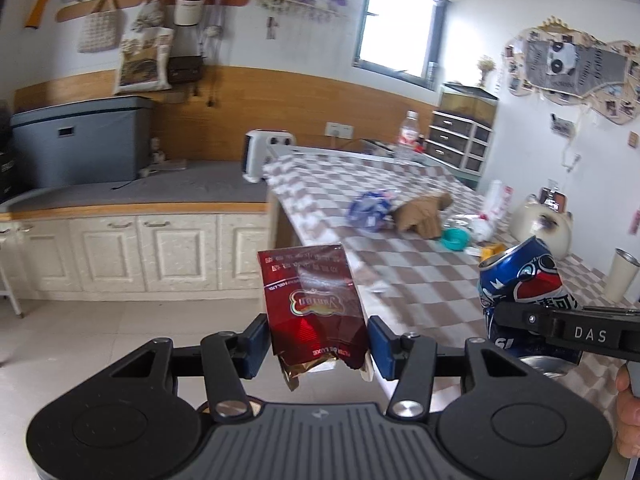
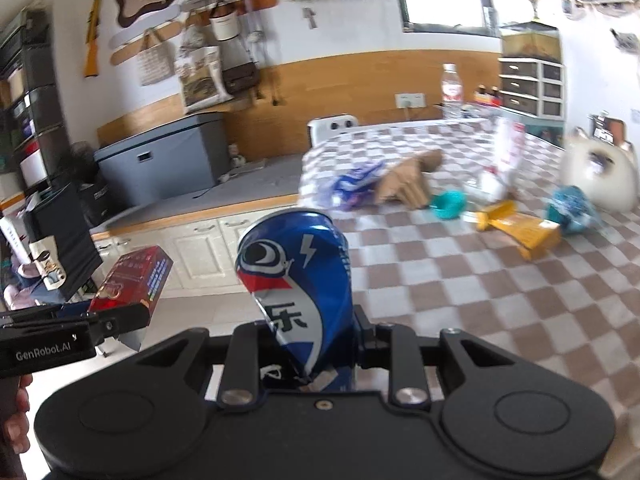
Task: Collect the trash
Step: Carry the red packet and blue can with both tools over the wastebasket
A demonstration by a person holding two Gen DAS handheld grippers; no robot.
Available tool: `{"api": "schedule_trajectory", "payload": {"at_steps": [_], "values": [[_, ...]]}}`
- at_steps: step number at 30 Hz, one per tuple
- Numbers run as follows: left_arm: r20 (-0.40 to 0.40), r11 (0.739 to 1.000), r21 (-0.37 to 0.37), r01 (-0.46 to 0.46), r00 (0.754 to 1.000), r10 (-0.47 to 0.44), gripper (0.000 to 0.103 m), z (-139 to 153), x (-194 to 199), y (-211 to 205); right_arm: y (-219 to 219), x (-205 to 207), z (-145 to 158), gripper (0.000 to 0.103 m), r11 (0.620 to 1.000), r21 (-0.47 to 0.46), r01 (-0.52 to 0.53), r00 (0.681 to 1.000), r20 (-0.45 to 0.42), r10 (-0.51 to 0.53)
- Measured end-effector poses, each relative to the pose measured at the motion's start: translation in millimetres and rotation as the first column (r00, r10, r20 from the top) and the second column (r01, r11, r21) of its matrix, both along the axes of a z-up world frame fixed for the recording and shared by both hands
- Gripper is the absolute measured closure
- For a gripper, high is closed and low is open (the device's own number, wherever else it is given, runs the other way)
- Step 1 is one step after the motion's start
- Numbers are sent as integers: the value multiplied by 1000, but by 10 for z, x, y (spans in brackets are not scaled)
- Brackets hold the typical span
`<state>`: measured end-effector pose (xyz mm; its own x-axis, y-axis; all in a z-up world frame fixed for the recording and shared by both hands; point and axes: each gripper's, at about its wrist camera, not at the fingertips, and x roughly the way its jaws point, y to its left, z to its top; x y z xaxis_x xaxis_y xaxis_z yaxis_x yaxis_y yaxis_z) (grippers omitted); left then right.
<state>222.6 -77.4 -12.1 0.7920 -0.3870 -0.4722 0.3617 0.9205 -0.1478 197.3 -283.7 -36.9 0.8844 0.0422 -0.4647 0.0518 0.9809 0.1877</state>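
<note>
- Gripping a red pack [image 1: 316,304], the left gripper [image 1: 318,346] has its blue pads pressed on the pack's crumpled lower end; the pack stands upright between them, its print upside down.
- Clamping a dented blue can [image 2: 298,284], the right gripper [image 2: 306,340] holds it narrow, near the can's base, with the open top tilted up and away.
- Both loads hang side by side in the air, at the near edge of the table [image 1: 420,292], the pack left of the can.
- In the left wrist view the can [image 1: 524,280] shows at the right with the other gripper's black finger across it; a hand [image 1: 628,412] shows at that edge.
- In the right wrist view the pack [image 2: 132,280] shows at the left, held by the other gripper.
- More litter lies farther back on the checked cloth: a blue wrapper [image 2: 356,184], a brown paper bag [image 2: 408,180], a teal cup [image 2: 448,202], a yellow carton [image 2: 520,228] and a teal wrapper [image 2: 572,208].
- A clear bottle [image 2: 452,92] stands at the far end of the table.
- White cabinets [image 1: 120,248] run along the wall to the left.
</note>
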Motion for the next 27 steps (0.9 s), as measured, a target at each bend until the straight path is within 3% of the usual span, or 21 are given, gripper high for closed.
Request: {"api": "schedule_trajectory", "payload": {"at_steps": [9,16,21,27], "values": [[-13,995,-8,-97,995,96,50,-75,20,698,744,273,-82,75,996,5,-89,996,-29,89],[-44,988,-14,-156,987,155,50,-366,145,1092,1245,479,-327,75,993,9,-120,989,-81,120],[-109,981,-15,-194,975,192,50,-805,378,1294,1519,696,-723,75,991,37,-129,983,-124,133],[-188,972,10,-234,954,232,50,-1425,731,1396,1686,1119,-1433,75,992,84,-96,969,-219,112]]}}
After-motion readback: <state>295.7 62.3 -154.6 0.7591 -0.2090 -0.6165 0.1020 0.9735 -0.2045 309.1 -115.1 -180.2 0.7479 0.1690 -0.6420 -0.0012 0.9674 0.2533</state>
